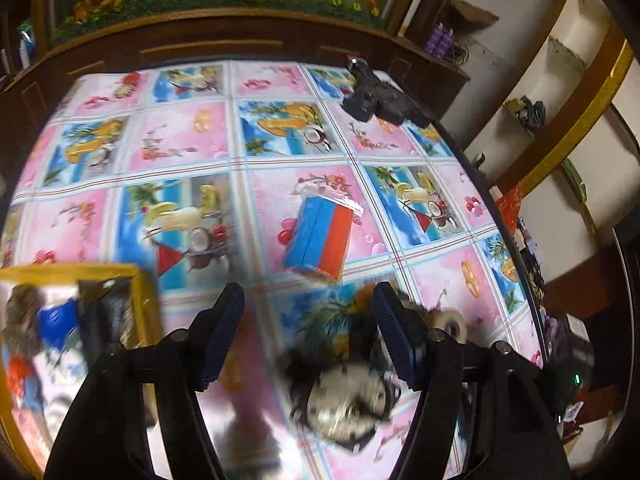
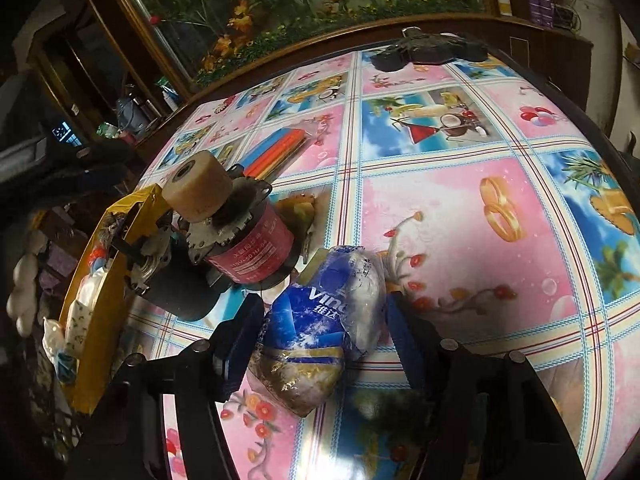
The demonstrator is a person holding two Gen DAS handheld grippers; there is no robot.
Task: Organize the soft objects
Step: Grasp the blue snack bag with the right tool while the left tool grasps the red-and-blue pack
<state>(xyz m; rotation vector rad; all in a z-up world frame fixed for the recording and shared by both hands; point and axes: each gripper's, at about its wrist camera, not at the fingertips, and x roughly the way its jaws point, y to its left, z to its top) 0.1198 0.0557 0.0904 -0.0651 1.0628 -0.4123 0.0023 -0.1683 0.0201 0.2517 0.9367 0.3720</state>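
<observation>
A crumpled blue and white tissue pack (image 2: 320, 320) lies on the patterned tablecloth (image 2: 460, 208). My right gripper (image 2: 322, 328) has a finger on each side of it, and both pads touch the wrapper. A yellow-rimmed box (image 2: 100, 256) at the left holds several soft pouches and cloths; it also shows blurred in the left wrist view (image 1: 72, 272). My left gripper (image 1: 308, 332) hangs open over the cloth with nothing pinched. A blurred metal motor (image 1: 348, 400) lies on the table below its right finger.
A motor with a red label and cream roller (image 2: 240, 236) stands between the box and the tissue pack. A blue and red flat pack (image 1: 320, 236) lies mid-table. A black device (image 1: 380, 100) sits at the far edge. Dark wooden cabinets ring the table.
</observation>
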